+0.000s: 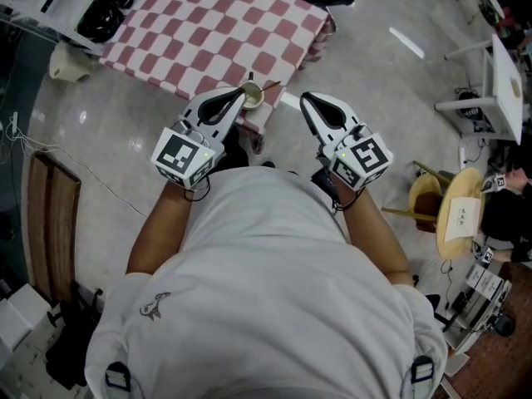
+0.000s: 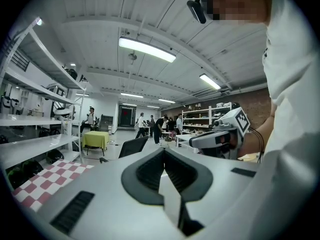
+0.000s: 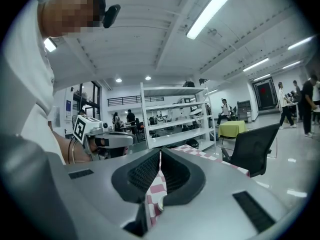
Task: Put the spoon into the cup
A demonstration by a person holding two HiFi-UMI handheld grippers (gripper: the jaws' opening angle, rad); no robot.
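- I count two grippers up at my chest, one cup, one spoon and one checked table.
- Left gripper (image 1: 239, 96): its own view shows the jaws pressed together with nothing between them.
- Right gripper (image 1: 306, 99): the jaws meet at the tips, empty too.
- The cup (image 1: 252, 97) is small and pale. It stands at the near edge of the checked table (image 1: 208, 32), by its right corner, just beyond my left jaws.
- The spoon (image 1: 271, 85) is thin and brownish, with its handle slanting out of the cup to the right.
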